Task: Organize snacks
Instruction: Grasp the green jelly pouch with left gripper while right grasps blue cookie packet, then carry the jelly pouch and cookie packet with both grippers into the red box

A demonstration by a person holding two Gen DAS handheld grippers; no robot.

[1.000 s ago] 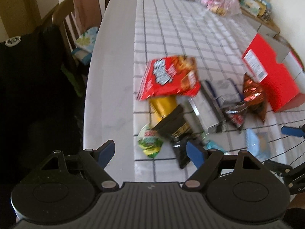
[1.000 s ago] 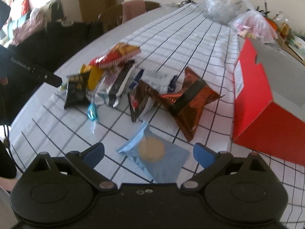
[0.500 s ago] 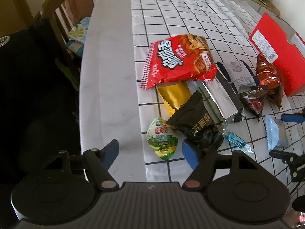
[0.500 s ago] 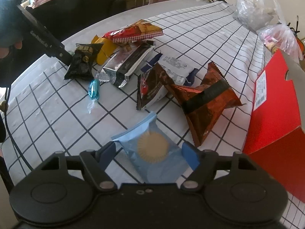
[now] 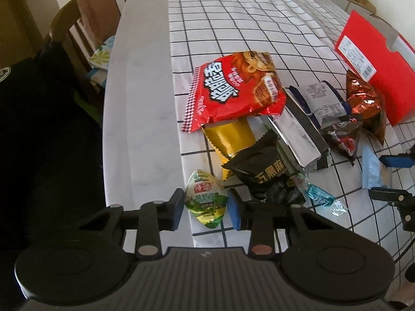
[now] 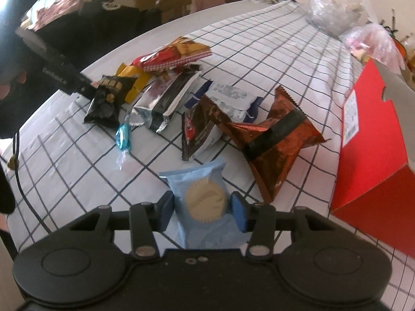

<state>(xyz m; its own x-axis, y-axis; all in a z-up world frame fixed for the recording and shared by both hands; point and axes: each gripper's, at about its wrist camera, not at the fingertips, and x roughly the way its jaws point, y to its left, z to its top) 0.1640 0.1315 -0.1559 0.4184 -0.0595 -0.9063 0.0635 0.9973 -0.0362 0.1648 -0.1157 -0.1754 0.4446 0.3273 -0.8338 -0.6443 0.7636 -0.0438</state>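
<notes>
Both tongs just closed: left tongs [image 5: 206, 208] on green packet [image 5: 206, 200], right tongs [image 6: 202, 210] on blue biscuit pack [image 6: 201, 202]; both gripped, ready for lifting.

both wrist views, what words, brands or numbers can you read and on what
"五黑麻": gold print on the black snack pouch.
"GenRobot.AI": white print on the left gripper's black arm, in the right wrist view.
Red crinkly snack bag: large white Chinese characters, upside down, not legible.
Small green-and-white sachet: Chinese print, blurred.
Red cardboard box: white label with barcode, too small.
</notes>
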